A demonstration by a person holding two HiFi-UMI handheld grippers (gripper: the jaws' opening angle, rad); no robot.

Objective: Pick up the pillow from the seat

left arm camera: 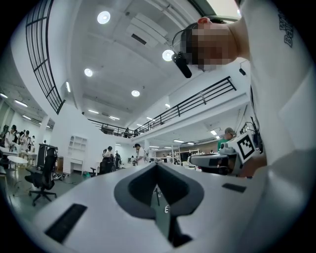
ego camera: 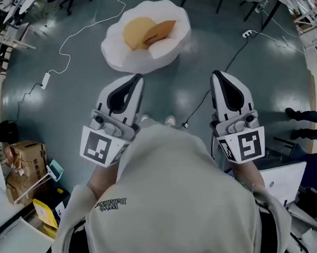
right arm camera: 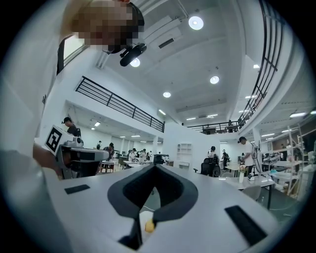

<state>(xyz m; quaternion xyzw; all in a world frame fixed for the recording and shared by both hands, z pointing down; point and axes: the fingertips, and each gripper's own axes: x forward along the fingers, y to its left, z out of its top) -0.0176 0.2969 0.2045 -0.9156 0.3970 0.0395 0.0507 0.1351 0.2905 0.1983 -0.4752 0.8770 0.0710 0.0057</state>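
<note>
A yellow round pillow lies on a white, egg-shaped seat on the grey floor, straight ahead of me in the head view. A darker orange piece leans against the pillow's right side. My left gripper and right gripper are held side by side at chest height, short of the seat and pointing toward it. Both are shut with nothing between the jaws. In the left gripper view the left gripper faces the hall; the right gripper does the same in its own view.
A white cable and power strip lie on the floor at left, and a black cable runs from a socket block at right. A cardboard box stands at left. A person's feet are at right. Desks line the edges.
</note>
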